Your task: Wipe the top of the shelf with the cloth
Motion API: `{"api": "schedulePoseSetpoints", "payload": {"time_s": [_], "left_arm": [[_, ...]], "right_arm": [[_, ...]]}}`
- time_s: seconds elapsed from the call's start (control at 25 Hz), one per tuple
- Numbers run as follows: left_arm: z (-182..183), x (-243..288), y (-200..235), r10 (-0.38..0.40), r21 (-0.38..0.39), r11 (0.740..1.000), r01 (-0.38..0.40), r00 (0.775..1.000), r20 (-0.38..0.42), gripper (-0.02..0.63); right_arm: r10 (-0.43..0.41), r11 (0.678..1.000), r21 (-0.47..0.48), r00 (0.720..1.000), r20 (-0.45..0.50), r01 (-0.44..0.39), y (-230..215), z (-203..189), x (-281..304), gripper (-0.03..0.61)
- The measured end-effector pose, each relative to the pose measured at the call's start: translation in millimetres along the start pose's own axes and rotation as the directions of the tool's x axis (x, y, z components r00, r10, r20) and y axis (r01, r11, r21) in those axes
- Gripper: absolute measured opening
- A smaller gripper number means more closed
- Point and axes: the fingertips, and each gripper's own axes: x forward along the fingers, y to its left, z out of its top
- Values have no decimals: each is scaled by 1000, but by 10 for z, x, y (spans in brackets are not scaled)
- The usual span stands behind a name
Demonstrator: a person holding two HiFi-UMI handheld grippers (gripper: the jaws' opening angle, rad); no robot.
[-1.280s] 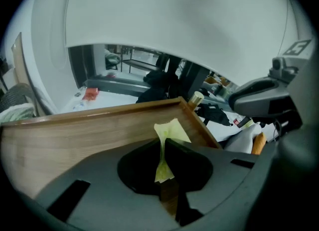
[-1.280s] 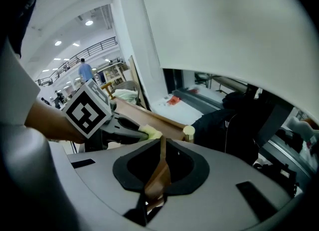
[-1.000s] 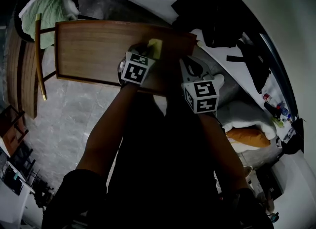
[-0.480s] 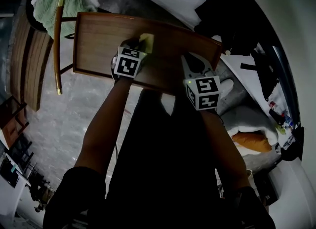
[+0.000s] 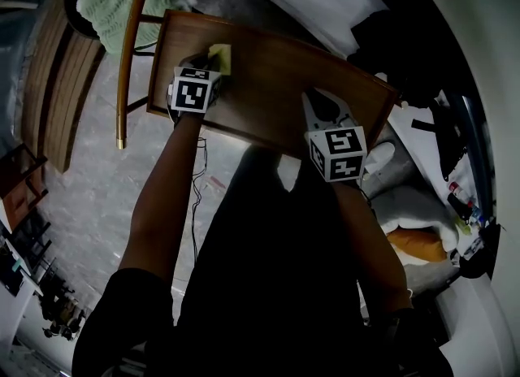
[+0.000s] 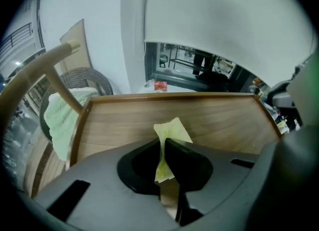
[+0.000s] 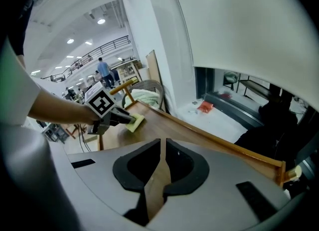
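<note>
A wooden shelf top (image 5: 276,83) with a raised rim lies below me, also seen in the left gripper view as shelf top (image 6: 214,120) and in the right gripper view as shelf top (image 7: 169,128). My left gripper (image 5: 210,65) is shut on a yellow-green cloth (image 5: 220,56), pressed on the shelf's left part. Between its jaws the cloth (image 6: 169,135) sticks out forward. The right gripper view shows the cloth (image 7: 134,122) under the left gripper (image 7: 122,119). My right gripper (image 5: 318,104) is shut and holds nothing, over the shelf's right part.
A wooden chair (image 5: 126,58) with a green towel (image 5: 122,2) draped on it stands left of the shelf. White bedding and bags (image 5: 406,197) lie at the right. A white wall rises behind the shelf. Grey floor tiles (image 5: 89,180) lie at the left.
My left gripper has slid the cloth leftward along the shelf top, toward its left end. The right gripper has kept its place over the right part.
</note>
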Motion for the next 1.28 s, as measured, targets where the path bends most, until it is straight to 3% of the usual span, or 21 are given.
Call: {"api": "schedulePoseSetpoints", "payload": {"time_s": [0.16,0.48,0.8,0.96,1.12,1.28], "left_arm": [[-46,-58,362,45,-28,999,-45,999,-2,32],[-105,-154,921,166,-1,986,-166,986,-30,32],[-128,-285,1153,283,-117,951,-285,959,-28,32],[-81,-218,609,212,-124,970,-209,977,8,32],[67,-82,-588,35,-89,996,-31,999,38,32],[185,92,-1798,-144,-71,987,146,989,42,32]], "right_arm": [[7,1000,-23,1000,-8,-7,107,32,63,43],[-1,999,-46,1000,-29,-1,79,-23,-8,43],[-27,1000,-13,999,-31,26,-236,-195,-323,43],[-73,996,-48,997,-16,72,-541,-291,-615,43],[-112,994,-9,994,-3,112,-913,-456,-926,43],[-154,988,31,988,-2,154,-1299,-688,-1203,43]]}}
